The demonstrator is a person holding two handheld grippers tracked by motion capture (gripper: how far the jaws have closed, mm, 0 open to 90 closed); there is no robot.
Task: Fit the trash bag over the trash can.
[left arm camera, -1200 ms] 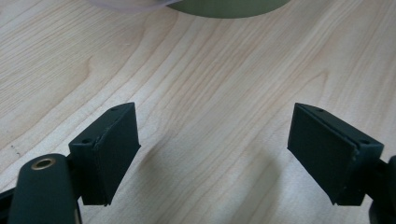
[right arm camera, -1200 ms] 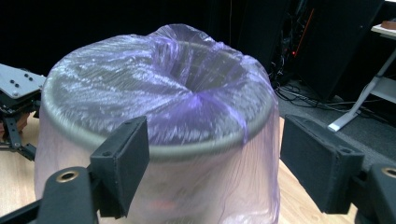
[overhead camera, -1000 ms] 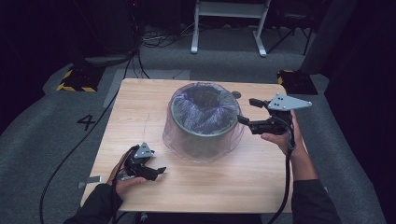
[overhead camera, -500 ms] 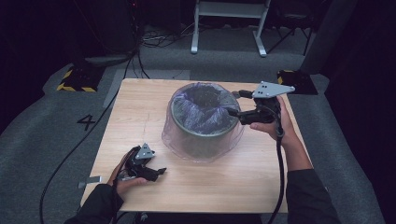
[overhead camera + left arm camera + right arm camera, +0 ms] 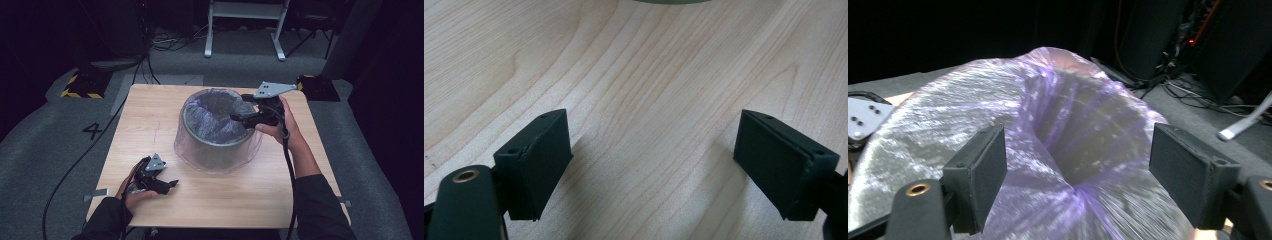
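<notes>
A bin [image 5: 215,145] is standing upright near the middle of the table [image 5: 150,125], a little toward its far side, and a clear purplish bag [image 5: 215,112] is lining it, its mouth folded over the rim and its skirt hanging loose down the outside wall to the tabletop. The right gripper [image 5: 245,116] is hovering at the bin's right rim, pointing across the mouth, with the right hand [image 5: 280,127] wrapped around its body. In the right gripper view its jaws are standing wide apart, released, with the bag [image 5: 1048,150] bunching up between them; neither pad is pressing on the film, though whether one is brushing it is hard to tell through the blur. The left gripper [image 5: 167,184] is lying low at the near left of the table, well apart from the bin, the left hand [image 5: 135,192] cupping it from below. In the left gripper view its jaws are likewise spread wide, released, with bare wood [image 5: 649,100] between them and nothing held
</notes>
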